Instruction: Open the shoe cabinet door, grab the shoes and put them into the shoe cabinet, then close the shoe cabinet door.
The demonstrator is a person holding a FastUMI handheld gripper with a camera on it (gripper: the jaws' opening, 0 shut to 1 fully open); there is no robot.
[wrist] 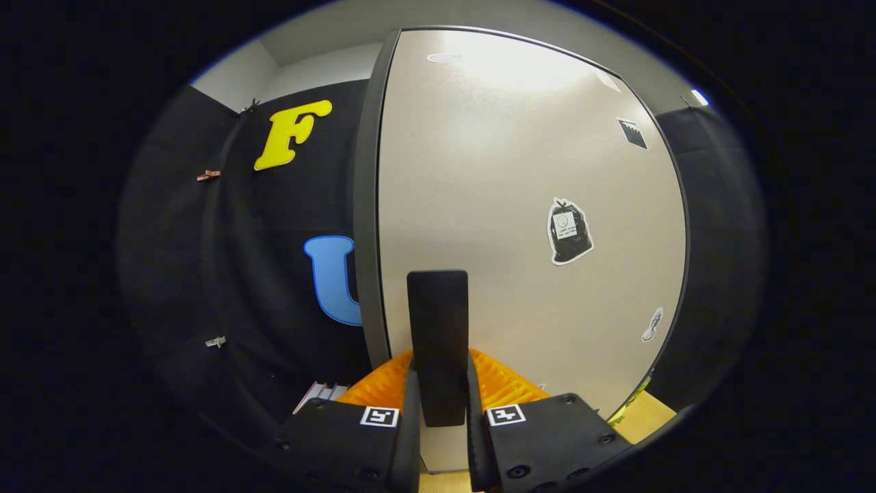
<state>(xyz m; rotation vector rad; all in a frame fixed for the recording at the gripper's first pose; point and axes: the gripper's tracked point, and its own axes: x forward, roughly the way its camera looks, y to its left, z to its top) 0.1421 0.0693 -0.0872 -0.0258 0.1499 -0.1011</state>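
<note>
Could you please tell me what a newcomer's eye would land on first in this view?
First, the pale cabinet door, with its dark edge, looming just beyond the gripper. Next, the dark upright handle on that door, clamped between the two fingers. Then the black bag-shaped sticker on the door, to the right of the handle.

My camera rides on the gripper (439, 411), facing forward along the fingers, close against the cabinet door (520, 205).
</note>
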